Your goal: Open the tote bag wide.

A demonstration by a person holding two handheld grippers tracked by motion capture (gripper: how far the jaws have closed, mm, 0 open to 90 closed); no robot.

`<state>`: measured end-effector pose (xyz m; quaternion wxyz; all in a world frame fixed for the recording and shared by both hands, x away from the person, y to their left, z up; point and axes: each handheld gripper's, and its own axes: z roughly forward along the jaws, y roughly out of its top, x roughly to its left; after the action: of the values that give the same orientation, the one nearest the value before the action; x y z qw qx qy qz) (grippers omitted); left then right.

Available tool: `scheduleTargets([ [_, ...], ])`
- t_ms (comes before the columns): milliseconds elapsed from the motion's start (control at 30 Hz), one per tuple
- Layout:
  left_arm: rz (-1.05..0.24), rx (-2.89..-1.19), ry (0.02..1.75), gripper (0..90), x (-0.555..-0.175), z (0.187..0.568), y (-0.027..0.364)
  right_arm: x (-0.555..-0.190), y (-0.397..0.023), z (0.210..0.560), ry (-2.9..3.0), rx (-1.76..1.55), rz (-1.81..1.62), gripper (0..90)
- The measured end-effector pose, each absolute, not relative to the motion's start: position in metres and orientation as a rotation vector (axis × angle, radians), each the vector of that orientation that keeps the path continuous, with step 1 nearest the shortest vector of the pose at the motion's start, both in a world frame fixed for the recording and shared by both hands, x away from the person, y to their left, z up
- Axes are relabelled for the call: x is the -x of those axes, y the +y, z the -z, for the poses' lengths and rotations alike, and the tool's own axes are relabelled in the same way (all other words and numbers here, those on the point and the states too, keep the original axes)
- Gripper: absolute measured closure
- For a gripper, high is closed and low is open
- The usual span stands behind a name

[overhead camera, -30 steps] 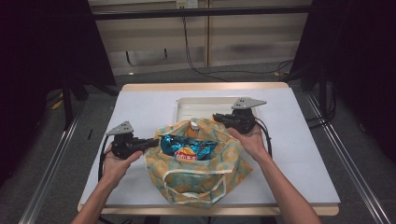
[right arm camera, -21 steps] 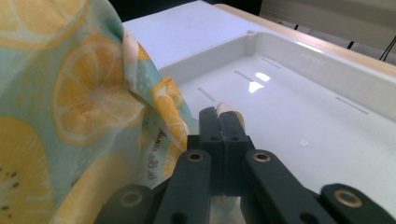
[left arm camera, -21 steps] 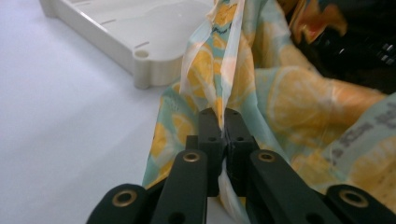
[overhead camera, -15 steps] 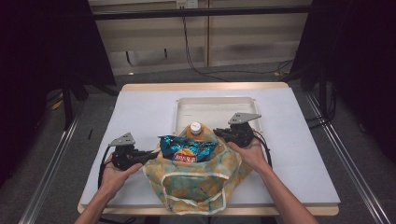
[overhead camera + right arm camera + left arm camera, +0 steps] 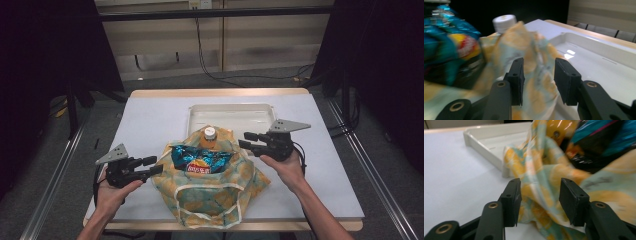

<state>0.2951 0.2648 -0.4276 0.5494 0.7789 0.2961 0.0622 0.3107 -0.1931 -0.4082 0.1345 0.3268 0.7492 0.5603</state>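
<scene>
A yellow-and-teal patterned cloth bag [image 5: 215,192] lies on the white table, its mouth toward the tray. Inside it sit a blue chip packet [image 5: 200,159] and an orange drink bottle [image 5: 210,135] with a white cap [image 5: 504,21]. My left gripper [image 5: 154,165] is at the bag's left edge and my right gripper [image 5: 244,140] at its right edge. Both sets of jaws have just been opening. In the left gripper view, bag cloth [image 5: 544,170] lies loose between the jaws of my left gripper [image 5: 539,195]. My right gripper [image 5: 537,75] likewise stands open around a fold [image 5: 534,45], pads apart from it.
A cream plastic tray [image 5: 230,112] stands just behind the bag at the table's middle back, its rim close to both grippers [image 5: 484,145] [image 5: 594,57]. The table's front edge runs just below the bag. Bare white tabletop lies to the far left and right.
Both grippers pulled the bag toward the near edge, off the tray. Their jaws then opened and let go of the bag's rim, which has slackened.
</scene>
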Motion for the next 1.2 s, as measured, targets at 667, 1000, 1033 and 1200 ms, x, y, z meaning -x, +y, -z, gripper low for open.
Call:
scheduleTargets([
  [667,-0.109,-1.874,0.507,36.0,-0.23,0.412,0.226,-0.222,-0.175,0.414,2.371,-0.748,-1.734,45.1],
  [1000,-0.104,-1.904,0.47,76.9,-0.227,0.42,0.226,-0.225,-0.163,0.429,2.429,-0.733,-1.602,56.0],
  [1033,-0.097,-1.903,0.468,79.4,-0.226,0.419,0.227,-0.225,-0.162,0.429,2.427,-0.736,-1.602,56.6],
  [1200,-0.046,-1.847,0.455,88.9,-0.221,0.416,0.23,-0.224,-0.162,0.428,2.421,-0.724,-1.623,52.2],
])
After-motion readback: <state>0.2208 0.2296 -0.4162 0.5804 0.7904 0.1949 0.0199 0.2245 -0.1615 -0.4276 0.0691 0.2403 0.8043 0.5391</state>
